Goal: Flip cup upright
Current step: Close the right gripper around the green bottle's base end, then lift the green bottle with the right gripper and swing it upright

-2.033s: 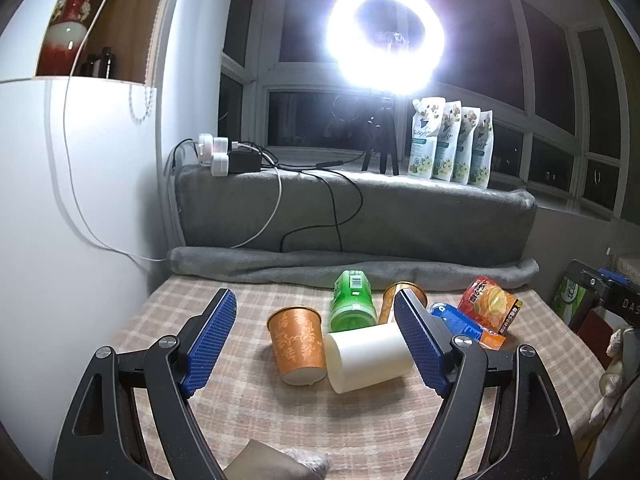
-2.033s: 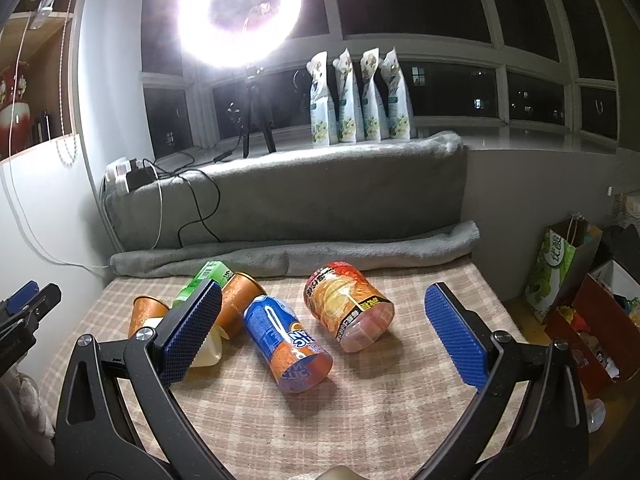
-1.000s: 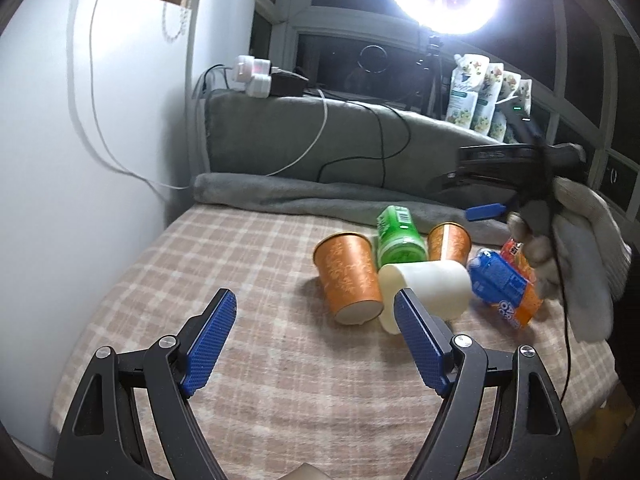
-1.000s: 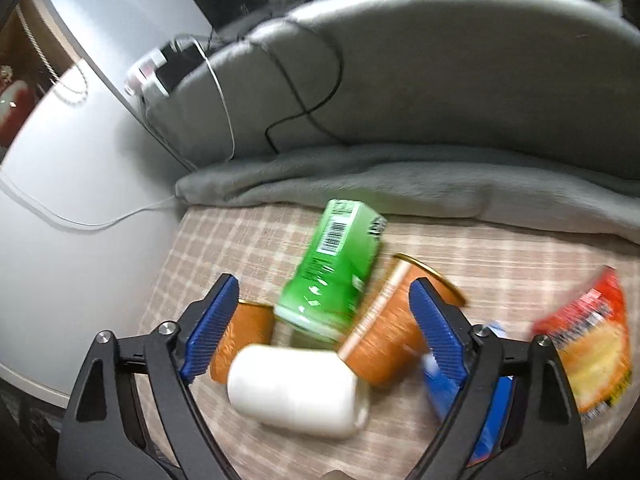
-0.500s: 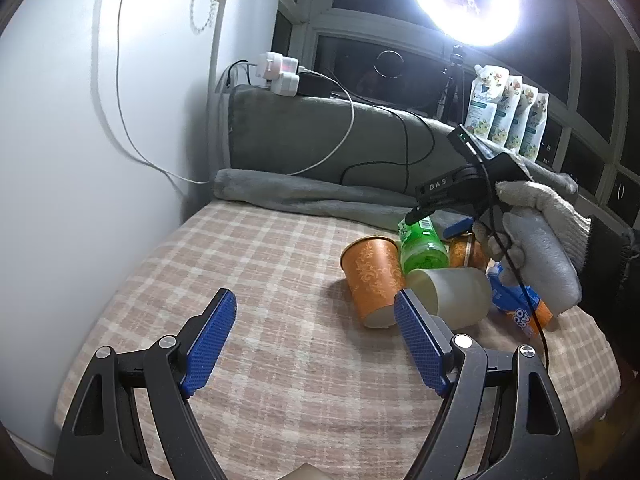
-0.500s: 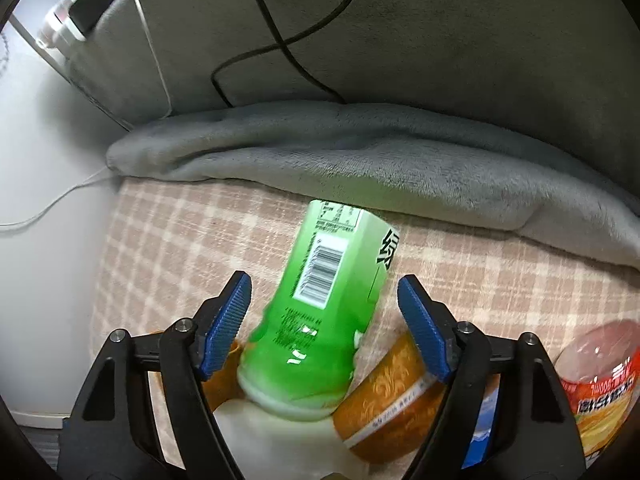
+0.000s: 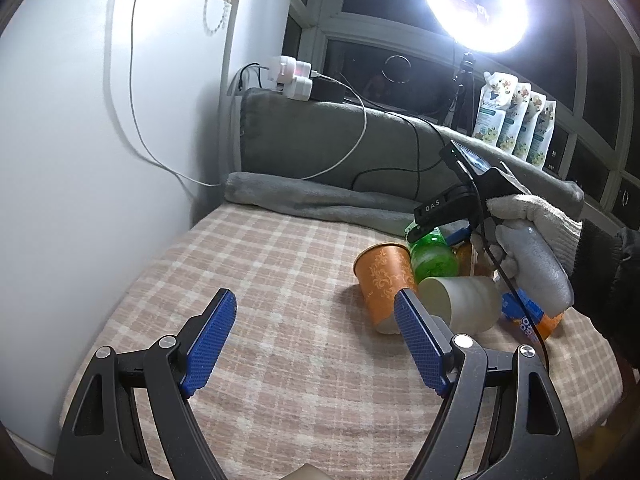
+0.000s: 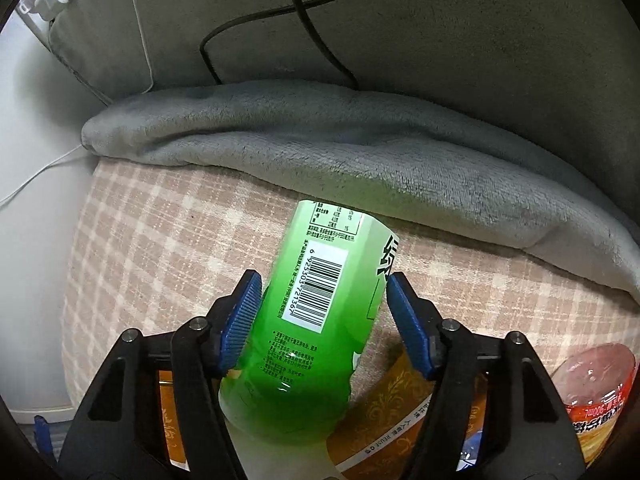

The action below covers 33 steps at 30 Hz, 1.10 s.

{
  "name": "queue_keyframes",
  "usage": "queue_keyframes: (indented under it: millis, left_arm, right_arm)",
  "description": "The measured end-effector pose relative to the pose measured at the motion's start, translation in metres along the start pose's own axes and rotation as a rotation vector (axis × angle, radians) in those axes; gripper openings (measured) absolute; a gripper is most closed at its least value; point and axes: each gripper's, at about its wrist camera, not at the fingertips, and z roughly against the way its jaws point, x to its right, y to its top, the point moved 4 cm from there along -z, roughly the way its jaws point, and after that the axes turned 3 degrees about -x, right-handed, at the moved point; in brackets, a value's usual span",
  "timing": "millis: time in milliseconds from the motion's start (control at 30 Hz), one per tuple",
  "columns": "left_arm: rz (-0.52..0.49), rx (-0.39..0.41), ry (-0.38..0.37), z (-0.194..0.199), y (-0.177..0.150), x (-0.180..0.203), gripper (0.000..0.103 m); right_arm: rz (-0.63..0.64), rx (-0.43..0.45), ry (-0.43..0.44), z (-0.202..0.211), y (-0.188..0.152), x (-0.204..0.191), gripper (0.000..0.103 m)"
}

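A green cup (image 8: 316,312) with a barcode lies on its side on the checked cloth (image 8: 160,240), resting on other cups. My right gripper (image 8: 320,308) has closed around its middle, both blue pads touching its sides. In the left wrist view the green cup (image 7: 432,256) lies under the right gripper (image 7: 444,232), held by a gloved hand. My left gripper (image 7: 316,340) is open and empty, low over the cloth, left of the pile.
An orange patterned cup (image 7: 384,284), a white cup (image 7: 464,304) and a blue can (image 7: 528,320) lie on their sides in the pile. A second orange cup (image 8: 392,408) and a red snack tub (image 8: 600,392) lie nearby. A grey blanket roll (image 8: 360,148) borders the back.
My right gripper moved down onto the green cup and its jaws closed in from wide open to touch its sides. My left gripper drew back and left, staying open.
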Motion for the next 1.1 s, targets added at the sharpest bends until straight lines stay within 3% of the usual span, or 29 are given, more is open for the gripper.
queue_keyframes:
  millis: [300, 667, 1100]
  left_arm:
    - [-0.015, 0.008, 0.002, 0.003, 0.001, 0.005, 0.081]
    - [-0.044, 0.033, 0.003, 0.014, 0.005, 0.018, 0.081]
    - [-0.088, 0.042, -0.060, 0.030, 0.004, 0.049, 0.081]
  right_arm:
    - [0.012, 0.094, 0.032, 0.022, -0.003, -0.004, 0.064]
    - [-0.001, 0.260, 0.096, 0.087, -0.008, 0.011, 0.062]
    - [0.047, 0.342, 0.197, 0.172, -0.080, 0.030, 0.062]
